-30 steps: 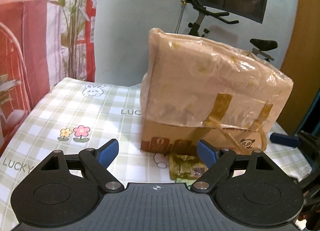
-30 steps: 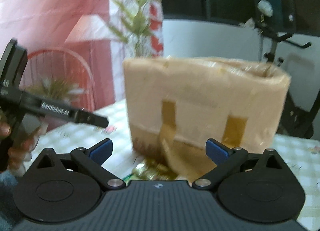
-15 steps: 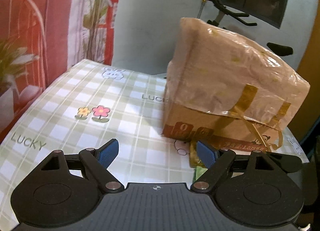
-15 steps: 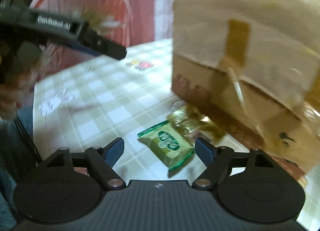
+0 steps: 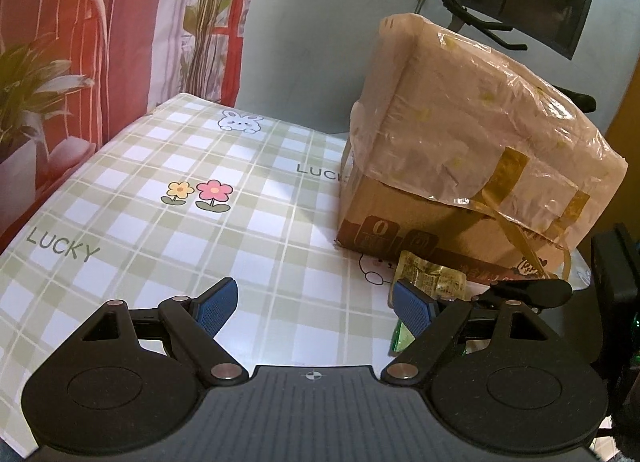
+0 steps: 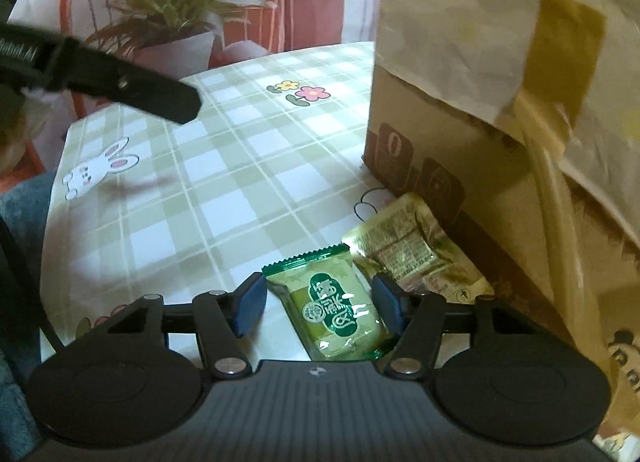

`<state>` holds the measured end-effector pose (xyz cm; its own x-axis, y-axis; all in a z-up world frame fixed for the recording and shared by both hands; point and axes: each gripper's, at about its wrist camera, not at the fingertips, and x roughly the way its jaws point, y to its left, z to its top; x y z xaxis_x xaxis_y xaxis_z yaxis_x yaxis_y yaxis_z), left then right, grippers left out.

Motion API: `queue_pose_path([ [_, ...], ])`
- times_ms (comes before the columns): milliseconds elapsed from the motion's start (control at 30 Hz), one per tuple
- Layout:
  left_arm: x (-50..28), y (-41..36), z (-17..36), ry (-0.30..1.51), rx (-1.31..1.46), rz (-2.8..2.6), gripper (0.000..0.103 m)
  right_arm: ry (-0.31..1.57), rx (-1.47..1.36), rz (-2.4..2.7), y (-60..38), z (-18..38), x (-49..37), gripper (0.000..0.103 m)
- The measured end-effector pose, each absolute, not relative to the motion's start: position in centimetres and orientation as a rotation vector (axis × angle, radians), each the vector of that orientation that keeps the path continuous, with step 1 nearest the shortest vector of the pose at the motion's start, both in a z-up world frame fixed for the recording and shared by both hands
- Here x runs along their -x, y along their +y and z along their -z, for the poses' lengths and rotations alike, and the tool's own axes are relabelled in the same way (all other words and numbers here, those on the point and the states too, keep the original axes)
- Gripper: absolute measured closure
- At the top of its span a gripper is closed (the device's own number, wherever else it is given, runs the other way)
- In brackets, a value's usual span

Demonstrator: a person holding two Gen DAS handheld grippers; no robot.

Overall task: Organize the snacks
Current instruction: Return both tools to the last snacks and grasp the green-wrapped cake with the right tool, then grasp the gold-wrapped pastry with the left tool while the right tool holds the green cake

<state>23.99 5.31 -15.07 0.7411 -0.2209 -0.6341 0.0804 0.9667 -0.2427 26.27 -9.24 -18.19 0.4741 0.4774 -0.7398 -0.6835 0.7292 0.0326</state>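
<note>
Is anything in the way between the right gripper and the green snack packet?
Nothing visible. The right gripper is open with the green snack packet already lying between its fingers. The gold snack packet lies just beyond, against the cardboard box, and does not block the grasp.

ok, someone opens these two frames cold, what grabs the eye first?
Probably the big cardboard box with plastic taped over its top, filling the right side of the checked tablecloth. Next, in the right wrist view, the green snack packet lying between the open fingers of the right gripper, with a gold packet beside it against the box's base. The left gripper is open over bare cloth.
</note>
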Motion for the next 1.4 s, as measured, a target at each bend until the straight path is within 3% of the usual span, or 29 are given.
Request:
queue_pose_path([
  [167,-24.0,4.8,15.2,0.727,0.194,0.175,0.017,0.801,0.239,-0.705,-9.9,18.2,-25.5,0.042],
  [233,-23.9,4.5,15.3,0.732,0.187,0.18,0.017,0.79,0.227,-0.698,-10.2,18.1,-25.1,0.05],
  [267,-23.9,4.5,15.4,0.735,0.183,0.182,0.017,0.783,0.224,-0.686,-10.3,18.0,-25.0,0.06],
  [1067,-28.9,-5.1,18.9,0.769,-0.047,0.335,0.017,0.631,0.012,-0.309,-19.1,18.4,-20.3,0.06],
  [1267,-30.0,-5.8,20.3,0.774,-0.048,0.303,0.031,0.625,-0.017,-0.317,-20.0,18.5,-20.1,0.06],
  [1400,-30.3,-6.7,20.7,0.778,-0.115,0.312,0.031,0.609,-0.018,-0.324,-20.1,18.5,-19.9,0.06],
])
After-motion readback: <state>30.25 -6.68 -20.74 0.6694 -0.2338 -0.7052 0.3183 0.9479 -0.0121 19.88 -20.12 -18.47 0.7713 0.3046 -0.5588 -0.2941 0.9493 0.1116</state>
